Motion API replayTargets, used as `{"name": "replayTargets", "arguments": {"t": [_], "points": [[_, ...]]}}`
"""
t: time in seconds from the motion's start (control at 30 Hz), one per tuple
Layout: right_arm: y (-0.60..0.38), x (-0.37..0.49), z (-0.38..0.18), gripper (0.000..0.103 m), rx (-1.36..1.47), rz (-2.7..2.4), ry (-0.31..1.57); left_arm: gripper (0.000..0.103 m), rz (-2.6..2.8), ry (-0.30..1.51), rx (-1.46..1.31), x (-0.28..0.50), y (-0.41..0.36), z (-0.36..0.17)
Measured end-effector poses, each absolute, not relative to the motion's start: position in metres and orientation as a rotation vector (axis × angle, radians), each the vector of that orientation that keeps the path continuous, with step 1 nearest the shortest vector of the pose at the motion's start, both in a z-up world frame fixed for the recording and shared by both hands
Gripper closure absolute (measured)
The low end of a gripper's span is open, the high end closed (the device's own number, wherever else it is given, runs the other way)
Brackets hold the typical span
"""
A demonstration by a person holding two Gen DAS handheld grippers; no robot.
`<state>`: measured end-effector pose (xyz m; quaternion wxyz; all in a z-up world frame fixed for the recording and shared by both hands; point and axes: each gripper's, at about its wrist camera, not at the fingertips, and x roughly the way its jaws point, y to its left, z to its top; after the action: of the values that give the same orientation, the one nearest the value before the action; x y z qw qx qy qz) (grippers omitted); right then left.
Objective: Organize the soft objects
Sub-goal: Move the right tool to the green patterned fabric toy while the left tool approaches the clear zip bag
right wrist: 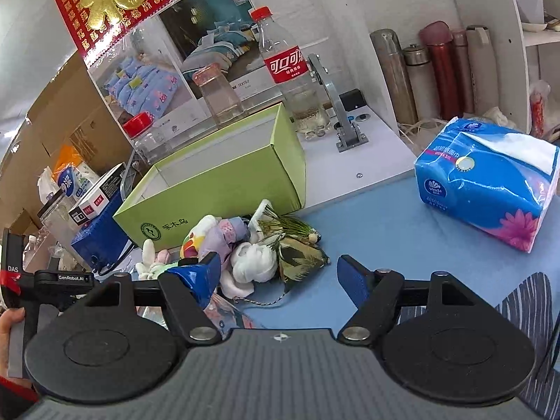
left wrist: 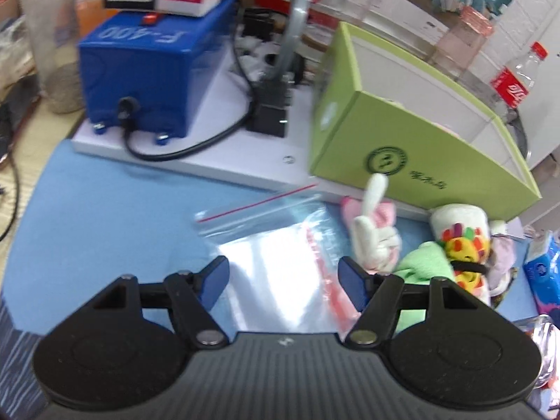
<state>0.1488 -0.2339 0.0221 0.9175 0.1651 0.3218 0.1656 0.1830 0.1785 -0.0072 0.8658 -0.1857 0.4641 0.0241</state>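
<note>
A pile of soft toys lies on the blue mat before an open green box (left wrist: 413, 147) (right wrist: 217, 189). In the left wrist view I see a pink-and-white plush bunny (left wrist: 376, 224), a green cloth (left wrist: 423, 262) and a colourful striped plush (left wrist: 462, 241). A clear zip bag (left wrist: 280, 266) lies flat under my left gripper (left wrist: 284, 278), which is open and empty above it. In the right wrist view a white knotted plush (right wrist: 253, 262), a lilac plush (right wrist: 224, 234) and a leaf-print pouch (right wrist: 297, 252) lie just beyond my right gripper (right wrist: 280, 276), open with nothing between its fingers.
A blue machine (left wrist: 154, 77) with a black cable stands on a white base (left wrist: 217, 147) behind the mat. A tissue pack (right wrist: 490, 182) sits at the right. A cola bottle (right wrist: 290, 70), jars and several flasks (right wrist: 437, 70) line the back. A person's hand (right wrist: 8, 329) holds the left gripper.
</note>
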Motion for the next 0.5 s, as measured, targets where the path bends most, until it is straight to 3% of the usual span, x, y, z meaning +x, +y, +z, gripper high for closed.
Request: {"name": "replayTargets", "arguments": {"t": [0.2, 0.5], "points": [[-0.237, 0.152, 0.027, 0.043, 0.312, 0.324, 0.644, 0.032, 0.037, 0.998, -0.263, 0.188, 0.165, -0.012], [-0.229, 0.17, 0.026, 0.043, 0.245, 0.33, 0.689, 0.032, 0.171, 0.994, -0.232, 0.152, 0.207, -0.02]]}}
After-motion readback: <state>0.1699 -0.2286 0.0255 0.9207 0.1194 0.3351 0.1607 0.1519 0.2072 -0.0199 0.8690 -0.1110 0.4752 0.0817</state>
